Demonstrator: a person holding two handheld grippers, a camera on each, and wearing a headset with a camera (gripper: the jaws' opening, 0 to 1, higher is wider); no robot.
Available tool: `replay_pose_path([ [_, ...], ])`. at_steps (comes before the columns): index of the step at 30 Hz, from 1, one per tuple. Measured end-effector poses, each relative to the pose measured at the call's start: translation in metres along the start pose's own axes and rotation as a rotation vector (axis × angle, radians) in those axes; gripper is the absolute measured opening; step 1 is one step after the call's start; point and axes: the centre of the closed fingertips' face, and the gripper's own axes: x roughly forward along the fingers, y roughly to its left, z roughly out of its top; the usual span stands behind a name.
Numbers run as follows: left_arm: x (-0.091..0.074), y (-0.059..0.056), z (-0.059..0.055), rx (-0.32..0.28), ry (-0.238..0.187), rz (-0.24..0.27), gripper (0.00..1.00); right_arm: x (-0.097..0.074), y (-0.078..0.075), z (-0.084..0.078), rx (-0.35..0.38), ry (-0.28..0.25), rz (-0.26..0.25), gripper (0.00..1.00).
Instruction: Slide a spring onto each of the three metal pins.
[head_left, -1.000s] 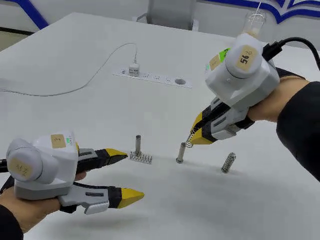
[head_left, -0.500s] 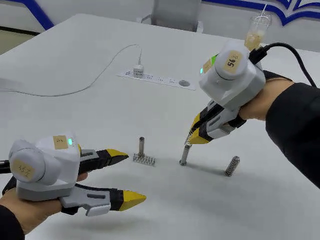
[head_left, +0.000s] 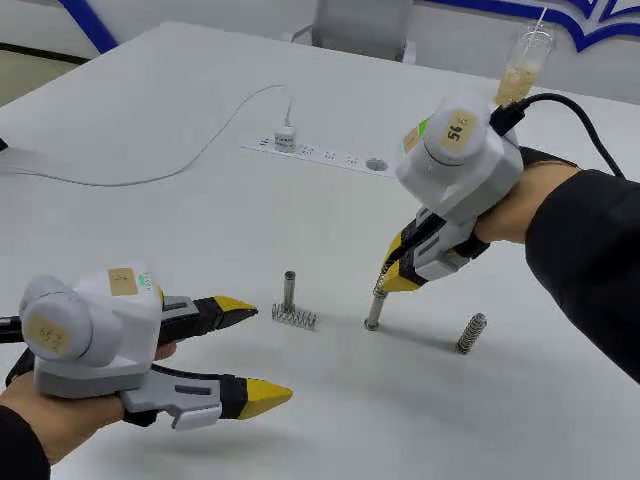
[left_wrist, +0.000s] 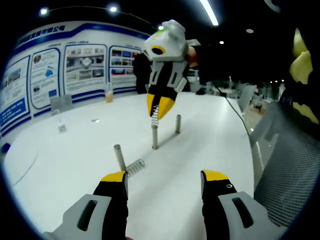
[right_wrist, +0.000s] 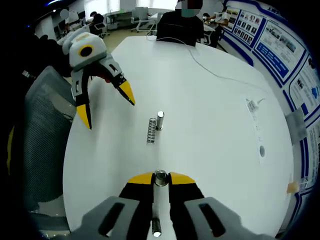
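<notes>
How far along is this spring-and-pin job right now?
One done: the spring-covered pin at the head view's right. In hand: the right gripper holds a second spring atop the middle pin. Left: seating it, then the loose spring beside the bare pin; the left gripper is open.

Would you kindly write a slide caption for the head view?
Right gripper holds a spring over the middle pin; left gripper hovers open nearby.

The right gripper (head_left: 384, 284) pinches a spring (head_left: 379, 291) at the top of the middle pin (head_left: 374, 314). It looks partly threaded on, though that's hard to tell. The left gripper (head_left: 268, 352) hovers with its jaws spread wide near the left pin (head_left: 289, 288), and a loose spring (head_left: 295, 318) lies at that pin's foot. A third spring (head_left: 471, 332) stands tilted further right.
</notes>
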Motion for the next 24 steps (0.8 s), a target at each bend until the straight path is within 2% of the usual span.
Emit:
replay_pose_path([
  [24,-0.002,0.002,-0.001,-0.014,-0.002,0.024,0.59,0.039,0.001,-0.018,0.004,0.062,0.037,0.12],
])
